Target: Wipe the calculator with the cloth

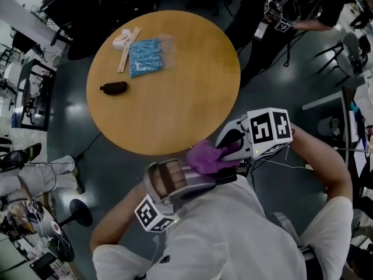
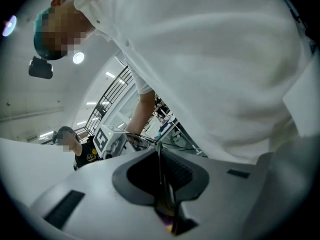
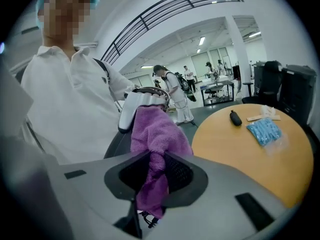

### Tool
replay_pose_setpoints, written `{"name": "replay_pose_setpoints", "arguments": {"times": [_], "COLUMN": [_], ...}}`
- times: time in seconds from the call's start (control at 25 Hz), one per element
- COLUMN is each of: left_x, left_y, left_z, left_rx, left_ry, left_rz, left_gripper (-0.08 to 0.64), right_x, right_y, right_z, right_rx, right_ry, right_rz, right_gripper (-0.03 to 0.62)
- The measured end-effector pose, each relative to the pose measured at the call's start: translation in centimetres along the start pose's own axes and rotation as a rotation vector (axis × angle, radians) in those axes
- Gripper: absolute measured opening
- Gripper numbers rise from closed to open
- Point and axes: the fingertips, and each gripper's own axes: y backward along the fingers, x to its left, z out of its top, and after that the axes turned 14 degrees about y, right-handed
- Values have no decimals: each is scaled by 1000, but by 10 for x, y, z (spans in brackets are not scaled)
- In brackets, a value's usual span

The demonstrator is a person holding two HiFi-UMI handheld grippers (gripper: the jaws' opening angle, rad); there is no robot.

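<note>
Close under the head camera, against the person's white shirt, the left gripper has its jaws nearly together, clamped on the thin edge of the grey calculator. The calculator is held in the air just off the near rim of the round wooden table, its key face tilted upward. The right gripper pinches a purple cloth between its jaws. The cloth bunches out past them and touches the calculator's right end. On the table's far left side lie a clear bag of blue pieces, a dark oblong pouch and pale wooden strips, well apart from both grippers.
</note>
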Motion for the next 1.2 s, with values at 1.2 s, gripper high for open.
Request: {"name": "replay_pose_setpoints", "arguments": {"times": [1.2], "left_x": [-9], "left_y": [0], "left_z": [23], "left_rx": [-34], "left_ry": [4], "left_rz": [27], "left_gripper": [44], "right_x": [4], "right_y": [-74], "right_z": [-120], "right_rx": [107], "right_ry": [-202], "right_rz": [129], "right_gripper": [86]}}
